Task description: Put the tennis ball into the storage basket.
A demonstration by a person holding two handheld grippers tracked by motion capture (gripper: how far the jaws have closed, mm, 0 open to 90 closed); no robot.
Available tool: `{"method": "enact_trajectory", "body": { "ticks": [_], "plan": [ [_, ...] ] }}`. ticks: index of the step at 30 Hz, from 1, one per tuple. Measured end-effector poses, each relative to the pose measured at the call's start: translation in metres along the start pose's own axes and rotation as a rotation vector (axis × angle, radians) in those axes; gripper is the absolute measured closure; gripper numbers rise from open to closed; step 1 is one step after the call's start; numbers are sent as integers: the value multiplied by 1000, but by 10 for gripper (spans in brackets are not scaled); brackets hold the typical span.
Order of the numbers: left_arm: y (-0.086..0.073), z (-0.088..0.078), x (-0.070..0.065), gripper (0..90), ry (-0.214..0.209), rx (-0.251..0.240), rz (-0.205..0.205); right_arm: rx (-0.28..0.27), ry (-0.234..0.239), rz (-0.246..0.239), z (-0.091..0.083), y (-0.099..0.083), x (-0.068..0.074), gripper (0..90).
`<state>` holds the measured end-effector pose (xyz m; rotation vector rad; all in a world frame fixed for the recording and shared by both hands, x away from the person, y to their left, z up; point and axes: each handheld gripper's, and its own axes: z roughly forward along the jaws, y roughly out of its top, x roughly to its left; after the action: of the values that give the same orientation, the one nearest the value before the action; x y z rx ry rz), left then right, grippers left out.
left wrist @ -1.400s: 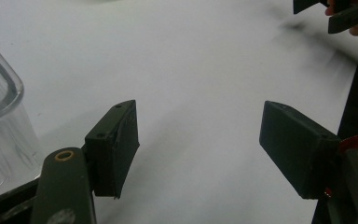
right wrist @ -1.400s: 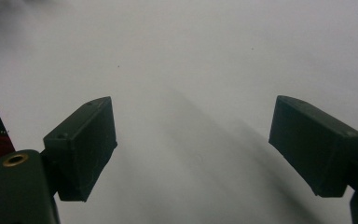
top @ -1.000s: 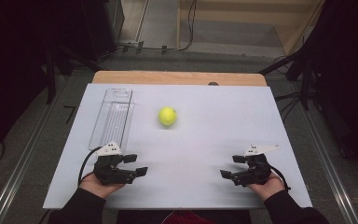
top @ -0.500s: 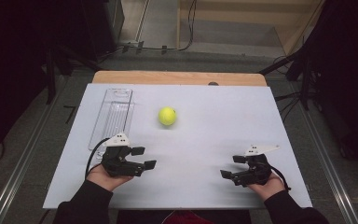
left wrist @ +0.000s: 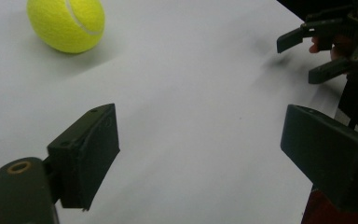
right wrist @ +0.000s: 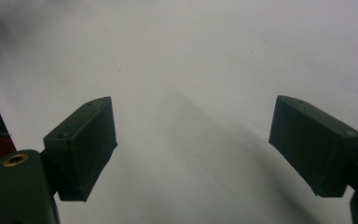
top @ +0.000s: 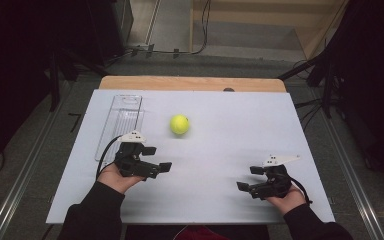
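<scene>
Yellow-green tennis ball point(top: 179, 124) — fuzzy, white-seamed — on the white table point(top: 230, 125)

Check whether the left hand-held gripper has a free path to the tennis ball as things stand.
Probably yes. The left hand-held gripper has just been opening, nothing between its jaws, and bare white table lies between it and the tennis ball. The clear tray sits off to the side.
</scene>
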<state>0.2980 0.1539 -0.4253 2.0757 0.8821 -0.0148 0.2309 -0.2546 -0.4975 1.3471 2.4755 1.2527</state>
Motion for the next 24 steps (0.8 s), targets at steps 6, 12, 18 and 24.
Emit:
{"method": "enact_trajectory", "body": {
  "ticks": [6, 12, 18, 24],
  "plan": [
    [6, 5, 2, 0, -7, -18, -16, -3, -2, 3, -1, 0, 0, 129],
    [15, 14, 1, 43, 59, 38, -7, -4, -1, 2, -1, 0, 0, 129],
    [24, 23, 6, 43, 68, 34, -1, -4, -1, 2, -1, 0, 0, 129],
    [31, 30, 10, 53, 88, 30, 10, -3, 0, 4, -1, 0, 0, 129]
  ]
}}
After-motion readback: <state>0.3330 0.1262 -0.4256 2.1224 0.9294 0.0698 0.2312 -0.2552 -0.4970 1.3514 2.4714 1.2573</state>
